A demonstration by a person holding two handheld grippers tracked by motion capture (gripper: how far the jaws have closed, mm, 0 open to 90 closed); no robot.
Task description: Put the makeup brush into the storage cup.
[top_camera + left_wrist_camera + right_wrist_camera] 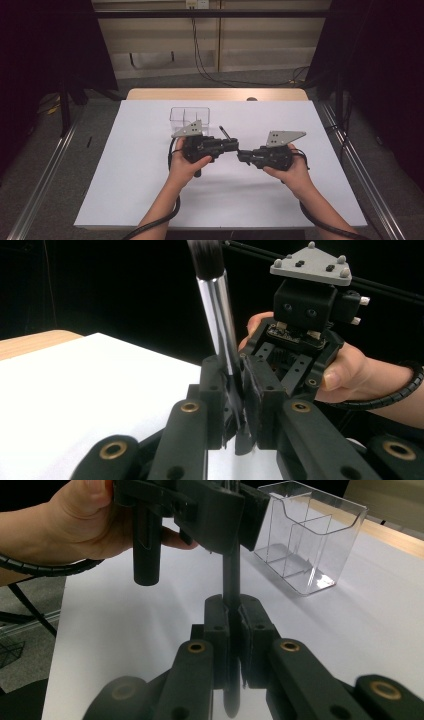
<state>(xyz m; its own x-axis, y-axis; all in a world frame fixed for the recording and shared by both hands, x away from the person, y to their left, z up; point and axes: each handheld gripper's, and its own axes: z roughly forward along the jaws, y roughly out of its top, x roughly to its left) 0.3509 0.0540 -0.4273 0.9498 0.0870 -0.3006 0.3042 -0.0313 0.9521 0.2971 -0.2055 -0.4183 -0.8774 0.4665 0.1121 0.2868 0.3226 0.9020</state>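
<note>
White paper covered the table (pixel 125 190), with a clear box (pixel 190 116) near the back. Both the left gripper (pixel 234 145) and the right gripper (pixel 242 156) were squeezed tight on one brush (pixel 216 305), held above the table's middle.

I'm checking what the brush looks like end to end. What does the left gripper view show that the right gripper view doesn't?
Left gripper view: the brush's dark bristles and shiny metal ferrule, with the right hand behind. Right gripper view: the clear compartment box on the white table, with the left hand. Shared: each view's own claw, left claw and right claw, shut on the brush.
</note>
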